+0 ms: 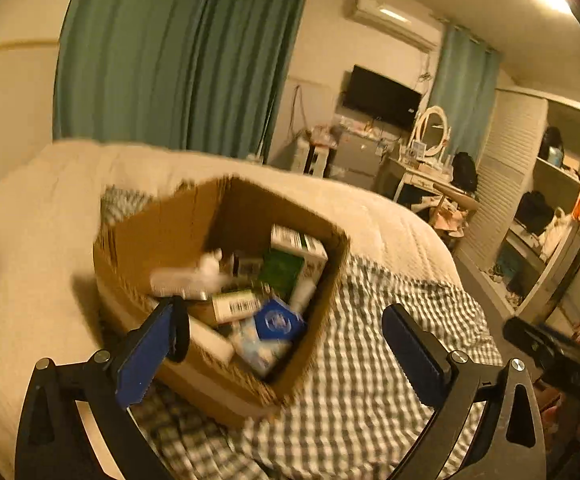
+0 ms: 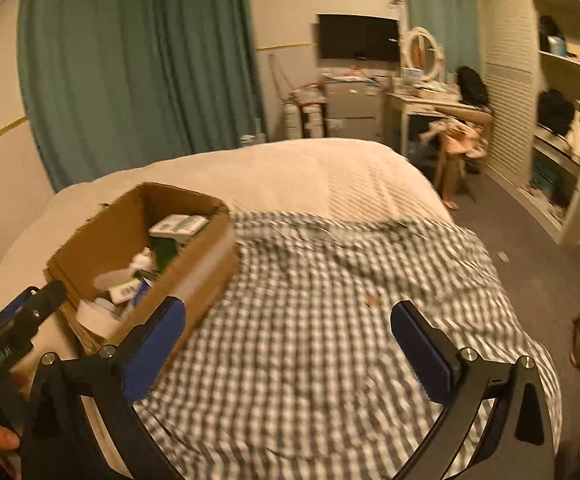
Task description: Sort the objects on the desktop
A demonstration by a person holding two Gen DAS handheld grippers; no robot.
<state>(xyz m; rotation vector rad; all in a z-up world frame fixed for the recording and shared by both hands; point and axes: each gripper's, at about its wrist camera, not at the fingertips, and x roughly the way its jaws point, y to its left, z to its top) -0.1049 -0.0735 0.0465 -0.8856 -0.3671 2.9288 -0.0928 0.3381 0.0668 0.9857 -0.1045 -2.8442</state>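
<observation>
Bed's checkered cloth [image 2: 329, 320] looks bare, cardboard box [image 1: 226, 300] at frame center-left full, so we reckon sorting's wrapping up, left tool [image 1: 286, 340] and right tool [image 2: 290, 340] both spread wide and empty.

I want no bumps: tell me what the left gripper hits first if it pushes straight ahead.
Probably the cardboard box: the open left gripper points at its near corner, so it would meet the rim or the packets inside. Depth is unclear through the blur.

Brown cardboard box [image 1: 162, 236]; grey-white checked cloth [image 2: 329, 320]; cream quilt [image 2: 290, 168]; teal curtains [image 2: 130, 60]; blurred blue item [image 1: 278, 320], perhaps box.
</observation>
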